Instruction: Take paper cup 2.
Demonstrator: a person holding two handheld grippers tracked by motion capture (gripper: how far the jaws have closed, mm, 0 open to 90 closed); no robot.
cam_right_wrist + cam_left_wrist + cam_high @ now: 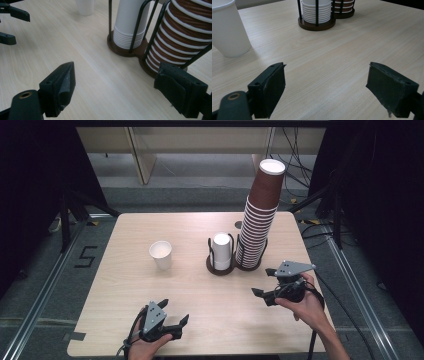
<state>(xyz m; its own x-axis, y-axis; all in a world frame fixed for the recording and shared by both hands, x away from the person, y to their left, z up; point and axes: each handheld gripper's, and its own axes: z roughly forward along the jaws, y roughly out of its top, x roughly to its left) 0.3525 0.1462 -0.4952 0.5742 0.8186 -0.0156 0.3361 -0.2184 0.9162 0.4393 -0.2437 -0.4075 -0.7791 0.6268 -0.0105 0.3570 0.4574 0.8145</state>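
Single white paper cup [161,254] upright on the pale wooden table [200,305], mouth up, left of centre, well apart from both grippers; in the left gripper view the same cup [229,30] at upper left, beyond the left jaw. To its right, a short stack of white cups [222,251] nested upside down inside a black wire holder [220,266] on a round dark base. Touching that base on the right, a second holder with a tall stack of brown cups [260,215], white rims showing as stripes, leaning slightly to the right toward the top, white bottom of the uppermost cup facing up. In the right gripper view, white stack [130,25] and brown stack [185,32] close ahead, wire rods around each.

Right gripper [263,293] in the right hand [302,307], just beside and in front of the brown stack's holder, jaws pointing left across the table, spread wide apart, nothing between them, bare tabletop in the gap. Grey three-cornered plate on top.

Left gripper [175,312] in the left hand [145,347] near the table's front edge, left of centre, jaws pointing right and forward, apart with nothing between them, only wood grain visible in the gap. Near the cup, not touching it.

Beyond the table, grey floor, cables, dark curtains at both sides.
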